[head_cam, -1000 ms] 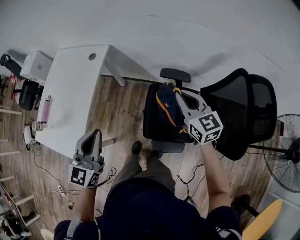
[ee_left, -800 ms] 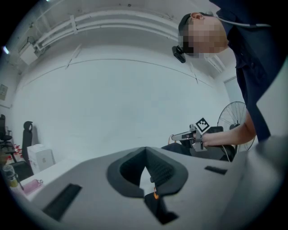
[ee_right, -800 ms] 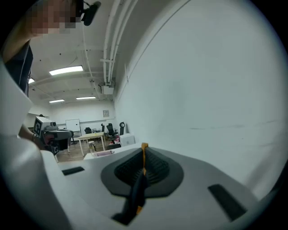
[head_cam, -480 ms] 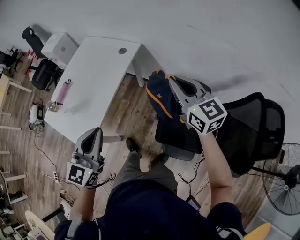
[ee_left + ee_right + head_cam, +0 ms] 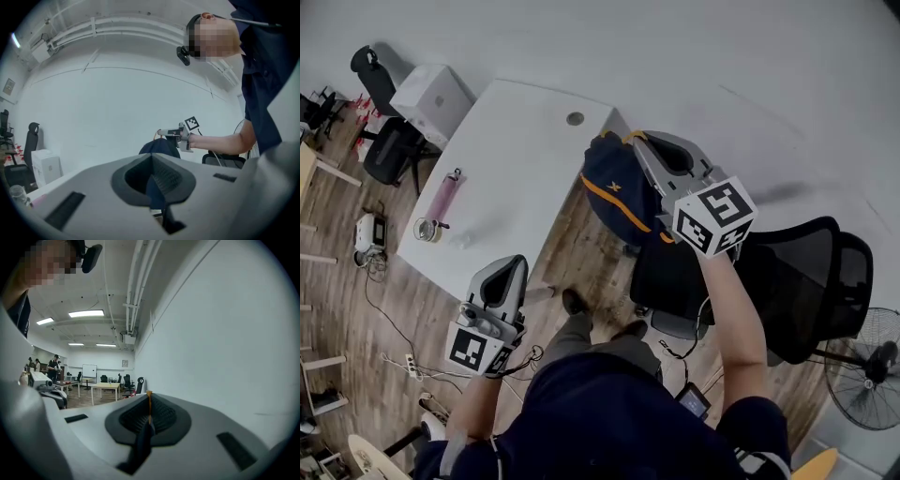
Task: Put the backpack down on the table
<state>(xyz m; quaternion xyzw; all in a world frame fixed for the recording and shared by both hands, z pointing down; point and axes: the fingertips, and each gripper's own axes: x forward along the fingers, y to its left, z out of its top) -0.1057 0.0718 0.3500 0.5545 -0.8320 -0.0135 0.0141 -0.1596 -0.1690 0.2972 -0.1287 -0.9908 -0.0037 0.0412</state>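
Observation:
The navy backpack [image 5: 614,187] with orange trim hangs in the air by its top handle, over the floor just off the white table's [image 5: 516,159] right end. My right gripper [image 5: 634,141] is shut on that handle; in the right gripper view the orange-edged handle strap [image 5: 149,405] runs between the closed jaws. My left gripper [image 5: 509,270] is low at the table's near edge, jaws together and holding nothing. From the left gripper view the backpack [image 5: 159,147] hangs ahead beneath the right gripper [image 5: 162,132].
A pink bottle [image 5: 443,195] and a glass jar [image 5: 425,229] lie on the table's left part, and a cable hole [image 5: 575,119] is near its far end. A black office chair [image 5: 787,281] stands to the right, a white box [image 5: 431,91] beyond the table, a fan [image 5: 872,361] far right.
The right gripper has lifted the backpack off the black chair's seat and carried it left towards the table. The left gripper has moved forward to the table's edge.

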